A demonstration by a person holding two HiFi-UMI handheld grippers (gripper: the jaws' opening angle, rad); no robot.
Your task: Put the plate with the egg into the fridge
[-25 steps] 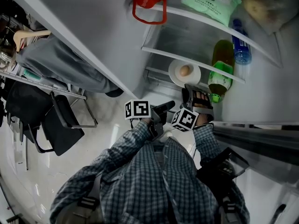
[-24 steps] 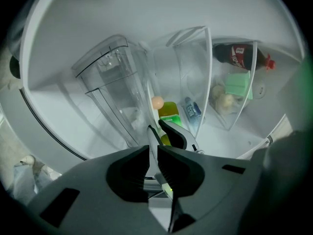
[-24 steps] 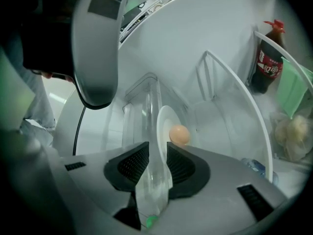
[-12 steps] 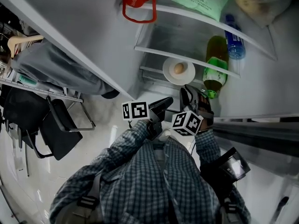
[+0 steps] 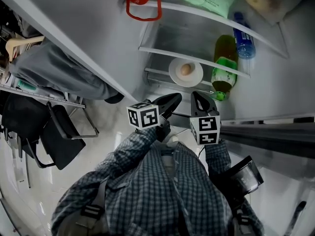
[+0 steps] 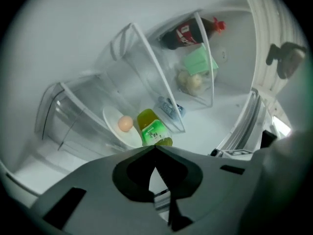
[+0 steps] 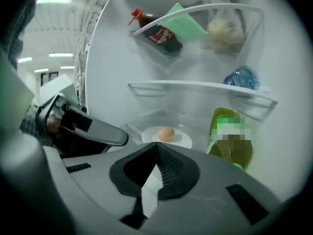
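Both claws are pinched together and empty: my left gripper and right gripper. I see the plate with the egg on a fridge shelf at upper centre, just beside a green bottle.

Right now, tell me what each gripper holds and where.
Nothing: left gripper and right gripper jaws are shut and empty; the plate lies apart from both.

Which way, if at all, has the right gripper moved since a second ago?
Yes. The right gripper has pulled back from the plate, downward in the head view.
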